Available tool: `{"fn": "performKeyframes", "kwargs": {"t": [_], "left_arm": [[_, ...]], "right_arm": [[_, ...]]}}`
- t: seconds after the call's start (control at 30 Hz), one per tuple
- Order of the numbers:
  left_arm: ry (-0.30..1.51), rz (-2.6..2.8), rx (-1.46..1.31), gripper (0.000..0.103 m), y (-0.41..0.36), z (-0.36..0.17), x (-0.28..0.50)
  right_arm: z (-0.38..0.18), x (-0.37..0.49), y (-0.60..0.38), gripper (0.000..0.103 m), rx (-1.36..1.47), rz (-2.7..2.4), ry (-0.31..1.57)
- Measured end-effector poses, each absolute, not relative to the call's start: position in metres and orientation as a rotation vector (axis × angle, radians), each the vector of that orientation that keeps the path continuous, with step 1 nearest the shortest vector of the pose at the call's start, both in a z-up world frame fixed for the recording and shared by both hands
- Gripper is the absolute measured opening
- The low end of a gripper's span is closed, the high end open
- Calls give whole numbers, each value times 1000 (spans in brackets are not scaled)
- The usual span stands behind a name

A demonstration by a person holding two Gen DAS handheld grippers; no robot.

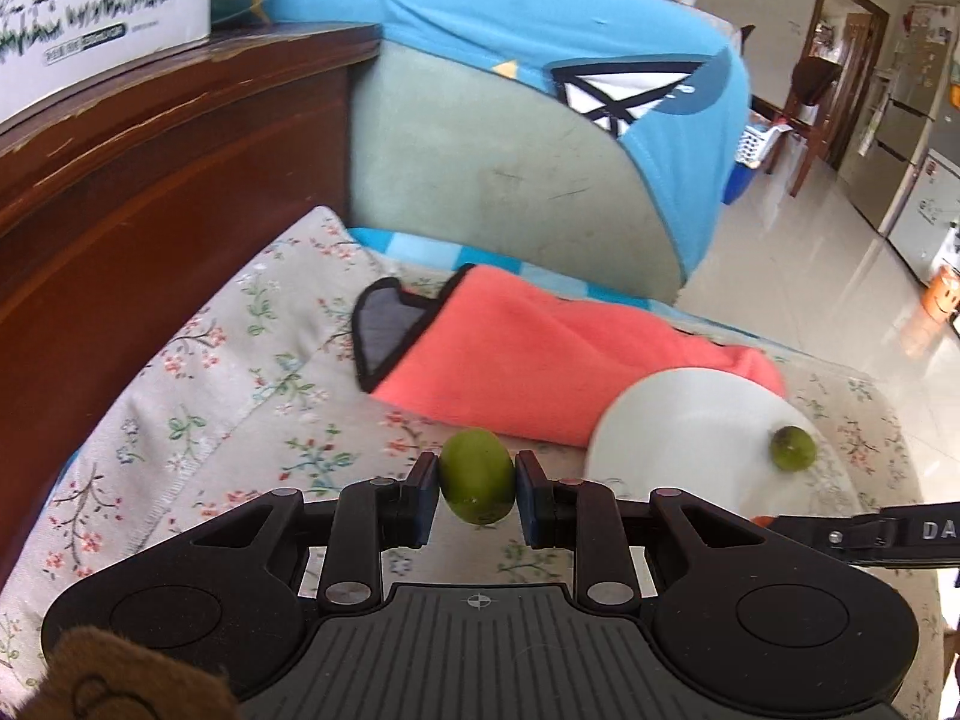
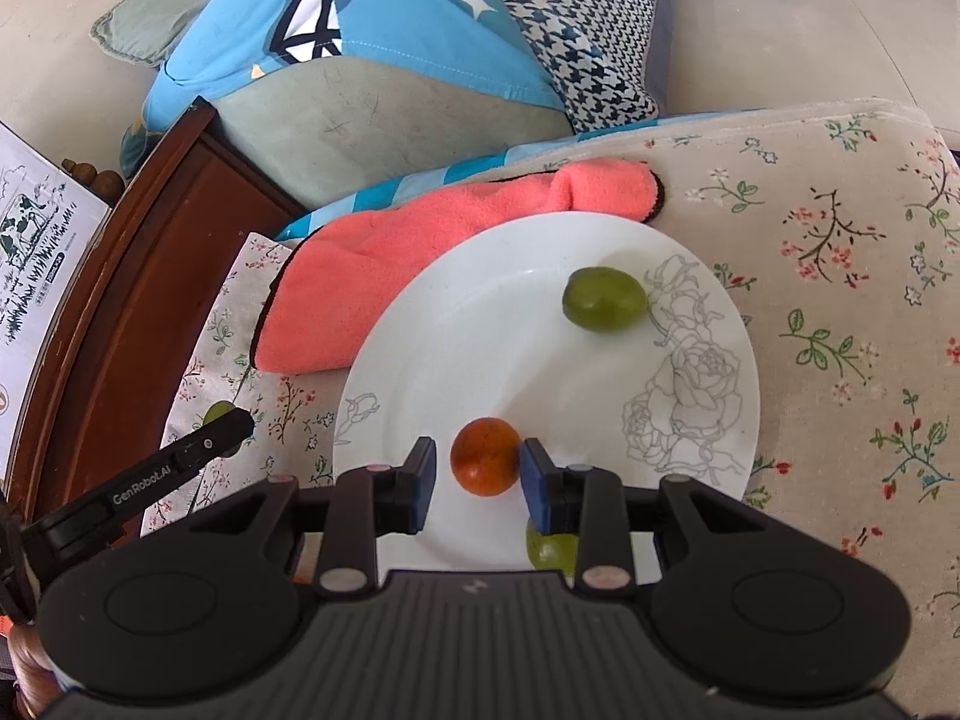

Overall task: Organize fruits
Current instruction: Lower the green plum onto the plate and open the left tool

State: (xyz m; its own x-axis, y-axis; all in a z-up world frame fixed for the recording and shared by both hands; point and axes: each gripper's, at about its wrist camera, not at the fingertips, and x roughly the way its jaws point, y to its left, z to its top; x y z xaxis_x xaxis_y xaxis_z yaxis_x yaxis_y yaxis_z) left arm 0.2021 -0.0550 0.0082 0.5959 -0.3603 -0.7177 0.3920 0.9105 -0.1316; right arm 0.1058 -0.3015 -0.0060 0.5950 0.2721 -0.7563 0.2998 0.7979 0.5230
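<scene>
Beside the coral towel (image 1: 540, 360), left gripper (image 1: 477, 489) clamps a green fruit (image 1: 477, 474).

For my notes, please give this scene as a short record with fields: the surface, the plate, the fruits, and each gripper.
surface: floral cloth
plate: white plate, partly on pink towel
fruits on plate: green fruit, another green one near the rim
left gripper: shut on green fruit
right gripper: shut on orange fruit over the plate
</scene>
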Motion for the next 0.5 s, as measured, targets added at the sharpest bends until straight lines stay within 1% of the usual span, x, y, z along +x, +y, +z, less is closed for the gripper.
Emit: {"fn": "performKeyframes", "kwargs": {"t": [0.3, 0.5], "left_arm": [[844, -567, 83, 25, -101, 4, 180], [808, -584, 99, 27, -107, 13, 169]], "right_arm": [[-3, 103, -303, 33, 673, -11, 948], [4, 101, -304, 35, 642, -13, 928]]}}
